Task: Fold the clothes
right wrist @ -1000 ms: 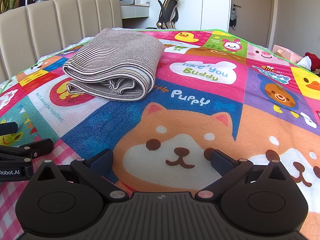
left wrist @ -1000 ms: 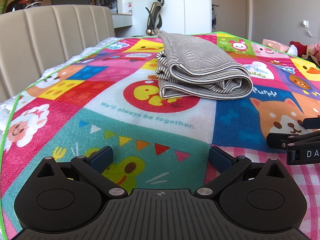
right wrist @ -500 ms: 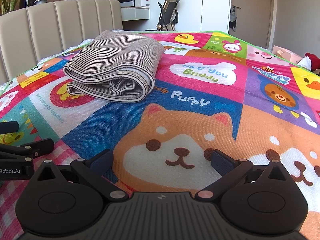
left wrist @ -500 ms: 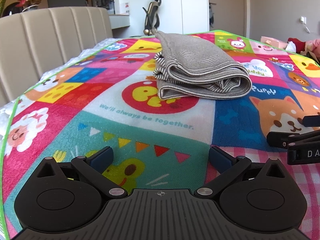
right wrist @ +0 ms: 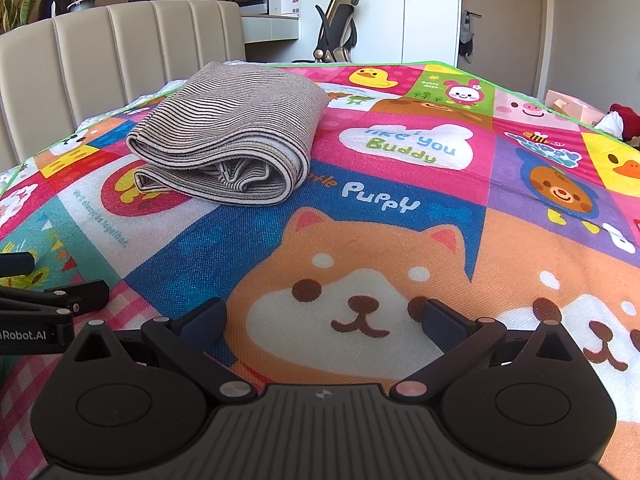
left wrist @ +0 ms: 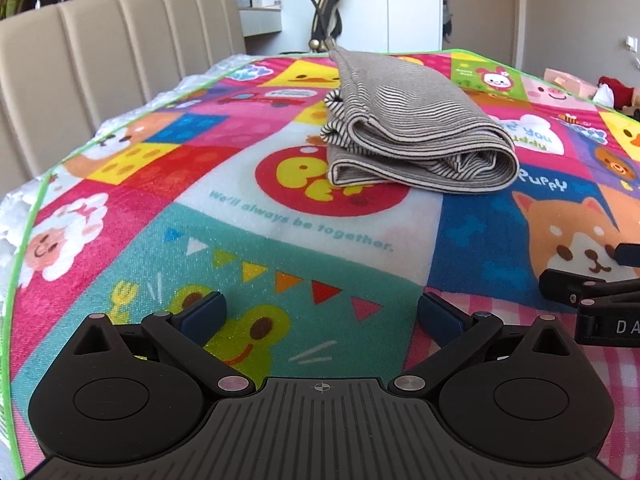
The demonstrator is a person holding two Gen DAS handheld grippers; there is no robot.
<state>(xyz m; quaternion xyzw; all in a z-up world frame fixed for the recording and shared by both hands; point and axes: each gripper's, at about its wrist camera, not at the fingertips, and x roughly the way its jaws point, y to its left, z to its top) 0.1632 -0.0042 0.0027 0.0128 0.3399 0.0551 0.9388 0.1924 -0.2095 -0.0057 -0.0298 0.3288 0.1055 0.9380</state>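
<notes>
A soft knitted cloth with fine stripes is seen in the garment (left wrist: 416,136), matt and slightly ribbed, at 12 o'clock from the left gripper (left wrist: 320,314). A coarse woven cloth, printed and faintly shiny, is shown by the mat (right wrist: 400,184). Matt black plastic, ribbed on the body, with small bright metal pins, is seen on the right gripper (right wrist: 324,320); its pads (right wrist: 204,320) look like dull dark-blue rubber. Smooth padded upholstery is shown by the headboard (right wrist: 100,56) at 10 o'clock
</notes>
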